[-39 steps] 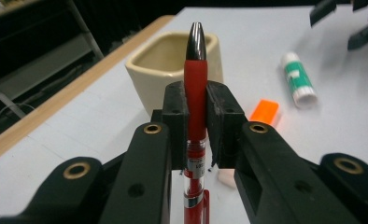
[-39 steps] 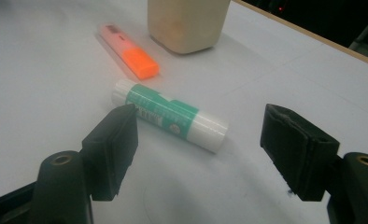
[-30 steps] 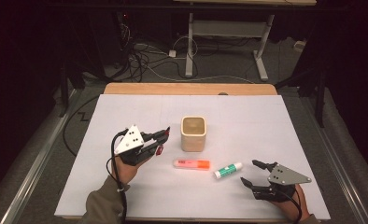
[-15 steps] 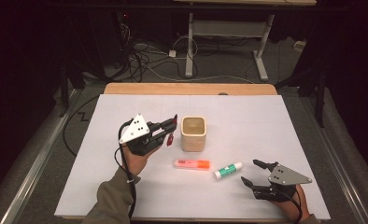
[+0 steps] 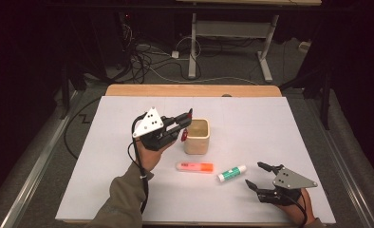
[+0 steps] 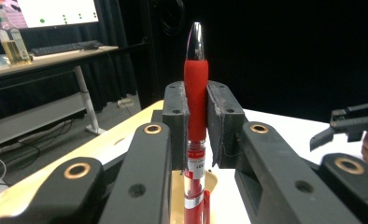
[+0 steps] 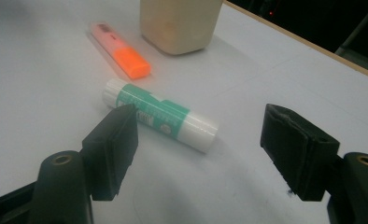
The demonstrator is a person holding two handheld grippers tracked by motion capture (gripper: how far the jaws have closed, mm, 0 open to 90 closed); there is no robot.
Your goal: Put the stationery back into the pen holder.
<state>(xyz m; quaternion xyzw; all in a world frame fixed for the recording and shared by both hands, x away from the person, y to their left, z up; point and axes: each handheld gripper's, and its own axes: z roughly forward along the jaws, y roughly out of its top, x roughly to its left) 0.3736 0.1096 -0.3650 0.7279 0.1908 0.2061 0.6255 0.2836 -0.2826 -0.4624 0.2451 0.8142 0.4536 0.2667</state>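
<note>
My left gripper (image 5: 187,124) is raised above the white table cover, just left of a beige square cup (image 5: 198,137). It is shut on a red pen (image 5: 184,135) by the pen's rubber grip. In the left gripper view the pen (image 6: 196,88) stands upright between the pads, its silver tip above them. An orange highlighter (image 5: 194,167) and a green-and-white glue stick (image 5: 231,173) lie in front of the cup. My right gripper (image 5: 254,174) rests low at the front right, open, its jaws wide apart just short of the glue stick (image 7: 159,115).
The white cover (image 5: 270,123) spans the wooden table, whose far edge (image 5: 190,90) shows bare wood. Cables and a desk frame (image 5: 228,28) stand on the floor beyond. In the right gripper view the highlighter (image 7: 121,49) and cup (image 7: 180,21) lie past the glue stick.
My left gripper has carried the red pen up and to the right, closer to the cup's left rim. The right gripper has stayed where it was.
</note>
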